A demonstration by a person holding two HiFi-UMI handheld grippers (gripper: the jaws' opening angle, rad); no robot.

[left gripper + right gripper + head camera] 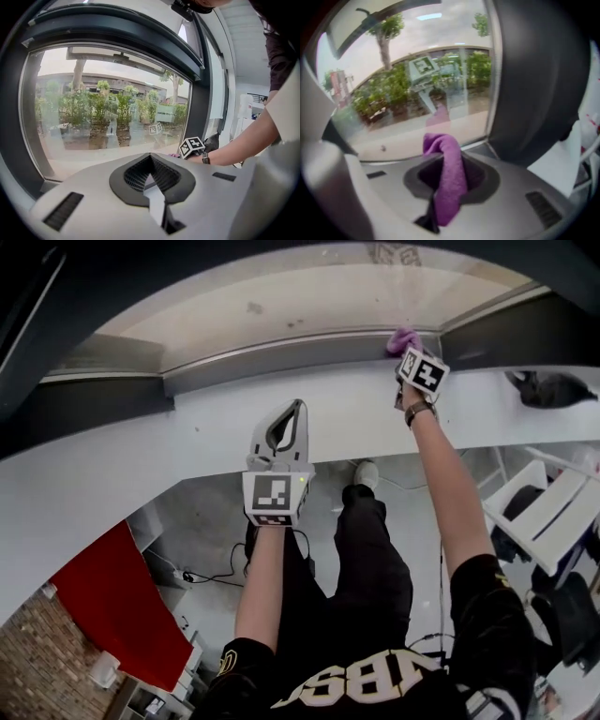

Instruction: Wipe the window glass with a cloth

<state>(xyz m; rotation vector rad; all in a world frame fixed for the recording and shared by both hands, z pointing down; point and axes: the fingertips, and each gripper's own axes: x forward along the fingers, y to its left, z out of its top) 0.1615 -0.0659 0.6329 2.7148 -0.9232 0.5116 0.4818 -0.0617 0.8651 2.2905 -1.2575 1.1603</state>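
My right claw is clamped on the purple cloth, which bunches up between its 2 jaws and pokes out toward the window glass. The cloth sits at the pane's lower right corner, just beside the dark frame. I cannot tell whether it actually touches the glass. My left claw hangs over the white sill, aimed at the window, jaw tips together with nothing between them.
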